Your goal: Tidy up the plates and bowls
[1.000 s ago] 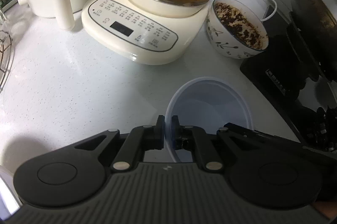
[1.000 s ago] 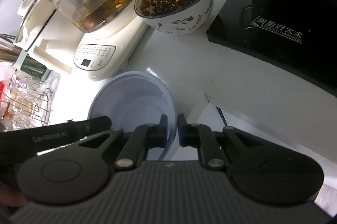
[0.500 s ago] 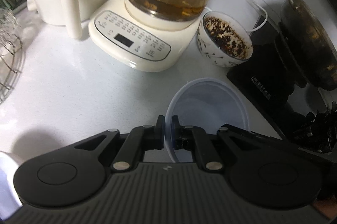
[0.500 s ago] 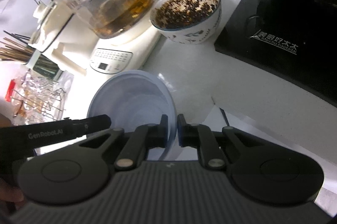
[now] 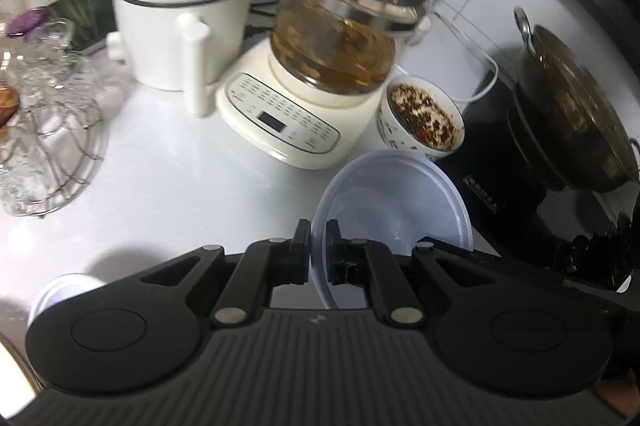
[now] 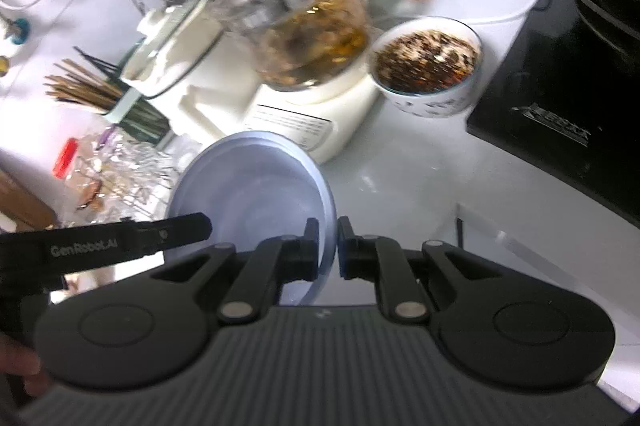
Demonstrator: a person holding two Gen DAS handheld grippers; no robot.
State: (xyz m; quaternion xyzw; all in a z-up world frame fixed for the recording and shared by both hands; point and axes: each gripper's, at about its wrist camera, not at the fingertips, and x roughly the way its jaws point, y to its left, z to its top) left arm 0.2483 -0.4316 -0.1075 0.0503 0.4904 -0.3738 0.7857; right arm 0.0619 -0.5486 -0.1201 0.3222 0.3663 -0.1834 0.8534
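**Two grippers hold one pale blue bowl above a crowded kitchen surface**

White kitchen surface (image 5: 168,186), speckled and glossy, fills the scene and is crowded along its back edge. Largest on it is a black induction cooker (image 6: 560,114) carrying a dark pot (image 5: 576,114) at the right. Next come a white lidded cooker (image 5: 180,26), then a glass kettle (image 5: 344,38) of brown tea on its cream base, then a wire rack of glassware (image 5: 44,130) at the left. Smaller again is a patterned bowl (image 6: 428,66) full of dark food, just beside the kettle base.

Nearest the cameras is the task's thing, a translucent pale blue bowl (image 5: 392,210), empty, apparently held clear of the surface in front of the kettle base. The left gripper (image 5: 318,246) has its fingers closed on the rim at the bowl's near left side; the right gripper (image 6: 328,244) has its fingers closed on the rim at the opposite side. The bowl is round, so it has no long axis; its mouth faces up and tilts slightly toward each camera.

My judgement of the risks: each grip is a thin pinch on a smooth plastic rim, so the bowl could slip or flex if the two hands drift apart or twist unevenly. The kettle and the filled bowl stand near, and a swing toward them could knock or spill them.
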